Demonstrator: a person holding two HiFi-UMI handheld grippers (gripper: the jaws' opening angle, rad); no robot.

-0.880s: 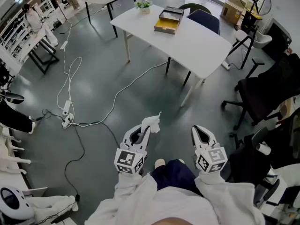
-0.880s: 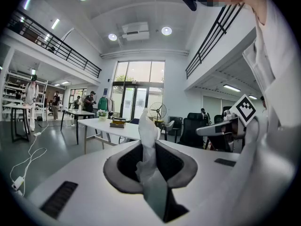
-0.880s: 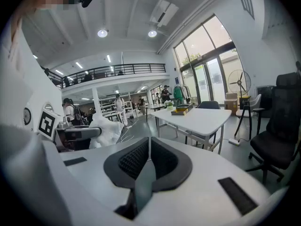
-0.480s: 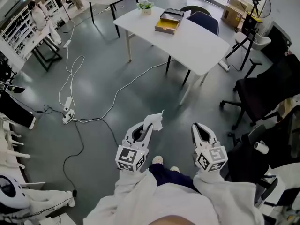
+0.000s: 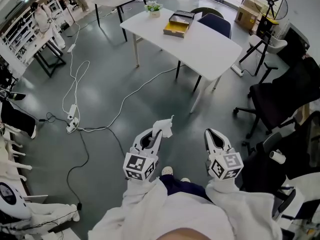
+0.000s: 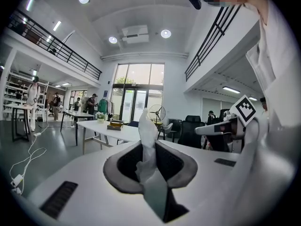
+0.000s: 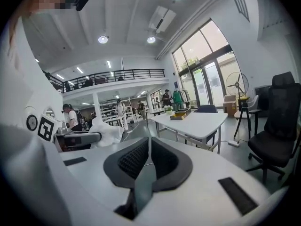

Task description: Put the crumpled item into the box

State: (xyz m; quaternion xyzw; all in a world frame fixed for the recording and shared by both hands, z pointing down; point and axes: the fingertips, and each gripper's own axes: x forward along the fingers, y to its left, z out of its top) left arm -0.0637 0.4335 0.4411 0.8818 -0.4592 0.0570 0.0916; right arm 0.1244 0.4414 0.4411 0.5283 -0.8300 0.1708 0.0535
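Note:
A crumpled white tissue [image 5: 163, 127] [image 6: 146, 145] sticks up from between the jaws of my left gripper [image 5: 156, 136] [image 6: 149, 154], which is shut on it. My right gripper [image 5: 212, 136] [image 7: 149, 149] is beside it, jaws together with nothing between them. Both are held low in front of the person, over the grey floor. The open yellow-and-dark box [image 5: 178, 24] [image 6: 114, 125] [image 7: 180, 114] lies far ahead on the white table [image 5: 200, 44]. In the right gripper view the tissue [image 7: 108, 132] shows at the left, held by the left gripper.
A small potted plant [image 5: 154, 7] stands on the table's far corner. A blue chair [image 5: 216, 23] is behind the table. White cables [image 5: 75, 91] trail over the floor at left. Black office chairs [image 5: 282, 96] stand at right. A tripod fan [image 5: 267, 4] is at back right.
The view has shifted slightly as the person steps toward the table; a shoe shows below. Both grippers keep the same stance, and the tissue stays in the left gripper.

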